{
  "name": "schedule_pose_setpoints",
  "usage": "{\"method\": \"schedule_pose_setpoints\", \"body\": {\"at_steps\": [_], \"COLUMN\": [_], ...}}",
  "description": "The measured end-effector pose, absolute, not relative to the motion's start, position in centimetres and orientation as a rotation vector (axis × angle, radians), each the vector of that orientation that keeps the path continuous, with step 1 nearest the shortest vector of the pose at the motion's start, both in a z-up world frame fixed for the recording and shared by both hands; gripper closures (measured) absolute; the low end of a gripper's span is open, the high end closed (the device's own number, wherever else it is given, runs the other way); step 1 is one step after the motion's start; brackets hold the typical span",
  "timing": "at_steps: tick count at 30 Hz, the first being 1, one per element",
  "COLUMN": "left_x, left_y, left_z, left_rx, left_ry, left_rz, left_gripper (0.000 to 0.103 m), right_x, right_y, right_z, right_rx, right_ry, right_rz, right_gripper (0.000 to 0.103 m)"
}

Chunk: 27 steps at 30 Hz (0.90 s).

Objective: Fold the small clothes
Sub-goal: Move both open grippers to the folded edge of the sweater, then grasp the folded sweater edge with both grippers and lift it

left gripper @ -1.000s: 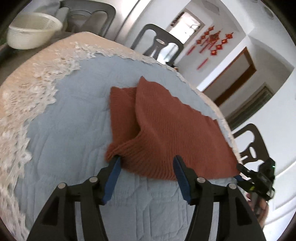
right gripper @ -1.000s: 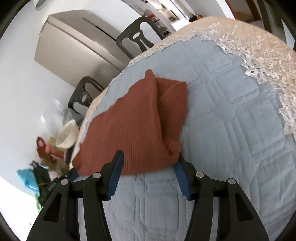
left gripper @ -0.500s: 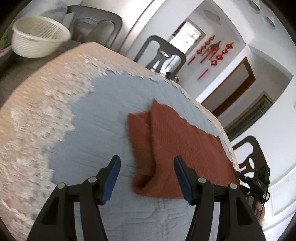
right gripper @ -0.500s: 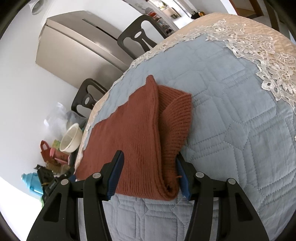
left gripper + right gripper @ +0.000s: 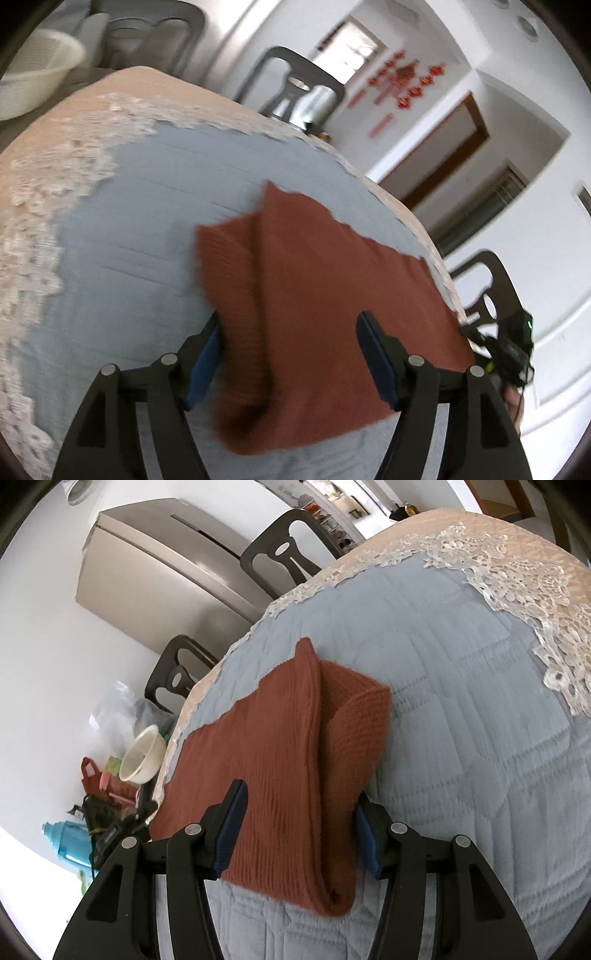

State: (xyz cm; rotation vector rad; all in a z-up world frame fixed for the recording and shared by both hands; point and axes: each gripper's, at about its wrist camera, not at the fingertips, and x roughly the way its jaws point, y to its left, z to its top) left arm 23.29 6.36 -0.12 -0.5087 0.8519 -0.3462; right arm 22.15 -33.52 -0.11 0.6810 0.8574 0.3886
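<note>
A rust-brown knitted garment [image 5: 325, 306] lies folded on the blue quilted cloth [image 5: 147, 236], with a doubled fold along one side [image 5: 354, 738]. My left gripper [image 5: 291, 347] straddles its near end. Its jaws are opening, the garment lies between them, and the pads do not press on it. My right gripper [image 5: 301, 823] stands open astride the opposite end. One blue pad is over the flat part and the other is at the folded edge. The left wrist view shows the right gripper [image 5: 511, 343] small at the table's far right edge.
White lace [image 5: 517, 576] and a beige cloth border the blue quilt. Dark chairs [image 5: 295, 85] stand around the table, and a white basket [image 5: 33, 88] sits at its far left. A fridge [image 5: 155, 572], a white bowl [image 5: 142, 755] and a blue bottle [image 5: 66, 842] stand beyond the edge.
Both grippers have slid forward over the garment, whose ends now lie between their fingers. The left jaws stand wider than before.
</note>
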Motion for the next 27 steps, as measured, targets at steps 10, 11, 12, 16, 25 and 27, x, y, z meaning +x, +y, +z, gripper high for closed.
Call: {"method": "schedule_pose_setpoints", "body": {"at_steps": [10,11,12,16,25,27], "left_x": [22.8,22.7,22.6,22.4,19.7,18.4], "left_y": [4.3,4.1,3.7,3.2,2.2,2.1], "left_z": [0.3,0.4,0.5,1.3,5.7,6.2], "left_rx": [-0.324,-0.308,-0.289,-0.257,-0.204,-0.198], "left_ry": [0.861,0.864,0.867,0.882,0.848,0.837], "left_rz": [-0.249,-0.238,-0.233,-0.241,-0.277,-0.291], "left_gripper": [0.053,0.057,0.065,0.080,0.083,0.083], "right_x": [22.9,23.1,23.3,23.4,20.9,19.7], "right_y": [-33.1,-32.7,-32.5,-32.3,-31.9,-31.9], "right_z": [-0.1,0.0,0.1,0.2,3.1,3.4], "right_rx": [0.662,0.632,0.613,0.586,0.553,0.552], "right_ry": [0.865,0.876,0.883,0.906,0.886,0.890], "right_rz": [0.383,0.362,0.348,0.341,0.408,0.426], "right_gripper": [0.053,0.059,0.067,0.084,0.087,0.087]}}
